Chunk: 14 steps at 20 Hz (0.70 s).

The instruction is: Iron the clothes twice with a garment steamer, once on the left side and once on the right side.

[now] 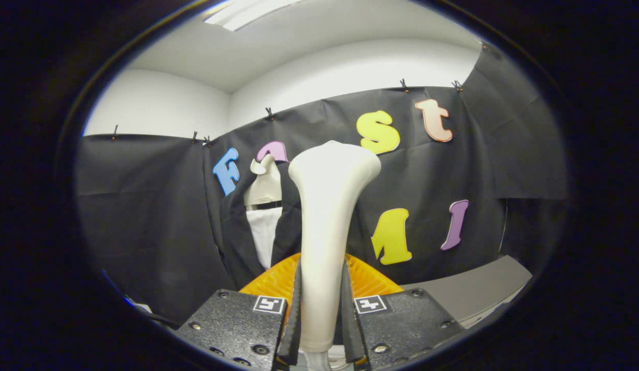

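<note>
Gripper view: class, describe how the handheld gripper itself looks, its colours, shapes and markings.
The two-finger gripper has two blocky black textured bodies with small round screws. Each carries a white square tag printed with a black pattern. Its slim dark fingers have ridged inner faces. Orange ribbed plastic sits behind them.

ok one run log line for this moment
gripper: shut on white plastic steamer handle | steamer: upright | dark jacket on mannequin: beyond fingers, untouched

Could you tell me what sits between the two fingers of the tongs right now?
In the gripper view, the white garment steamer stands upright between the tongs, both fingers pressing its handle; the dark jacket hangs beyond.
</note>
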Motion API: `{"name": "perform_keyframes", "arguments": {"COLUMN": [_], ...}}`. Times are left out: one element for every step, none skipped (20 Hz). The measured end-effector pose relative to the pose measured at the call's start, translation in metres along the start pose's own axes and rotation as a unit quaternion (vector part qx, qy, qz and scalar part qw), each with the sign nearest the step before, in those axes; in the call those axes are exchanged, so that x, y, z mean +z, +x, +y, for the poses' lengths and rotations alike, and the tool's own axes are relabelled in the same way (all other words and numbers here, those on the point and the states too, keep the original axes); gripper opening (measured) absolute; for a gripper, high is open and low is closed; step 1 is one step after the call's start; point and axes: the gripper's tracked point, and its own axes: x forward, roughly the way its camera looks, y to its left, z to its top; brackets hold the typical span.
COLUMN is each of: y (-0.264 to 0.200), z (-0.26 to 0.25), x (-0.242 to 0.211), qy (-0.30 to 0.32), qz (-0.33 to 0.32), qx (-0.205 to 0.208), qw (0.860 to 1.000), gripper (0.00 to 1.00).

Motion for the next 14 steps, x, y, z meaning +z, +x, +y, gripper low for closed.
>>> {"name": "perform_keyframes", "arguments": {"y": [0.008, 0.015, 0.024, 0.033, 0.04, 0.047, 0.053, 0.058, 0.062, 0.066, 0.068, 0.072, 0.073, 0.076], "z": [0.005, 0.012, 0.017, 0.022, 0.023, 0.025, 0.027, 0.028, 0.029, 0.03, 0.031, 0.028, 0.027, 0.026], "x": [0.0, -0.002, -0.003, -0.006, -0.008, -0.012, -0.018, -0.025, -0.032, -0.042, -0.048, -0.055, -0.062, -0.067], "qy": [-0.004, -0.007, -0.01, -0.013, -0.016, -0.018, -0.019, -0.02, -0.022, -0.023, -0.023, -0.025, -0.026, -0.026], "qz": [0.003, 0.007, 0.012, 0.017, 0.023, 0.028, 0.035, 0.043, 0.051, 0.061, 0.068, 0.076, 0.081, 0.087], "qx": [-0.001, -0.001, 0.001, 0.0, -0.002, -0.003, -0.004, -0.005, -0.006, -0.006, -0.006, -0.007, -0.008, -0.008], "qw": [1.0, 1.0, 1.0, 1.0, 1.0, 0.999, 0.999, 0.999, 0.998, 0.998, 0.997, 0.997, 0.996, 0.996], "gripper": [0.36, 0.36, 0.36, 0.36, 0.36, 0.36, 0.36, 0.36, 0.36, 0.36, 0.36, 0.36, 0.36, 0.36]}}
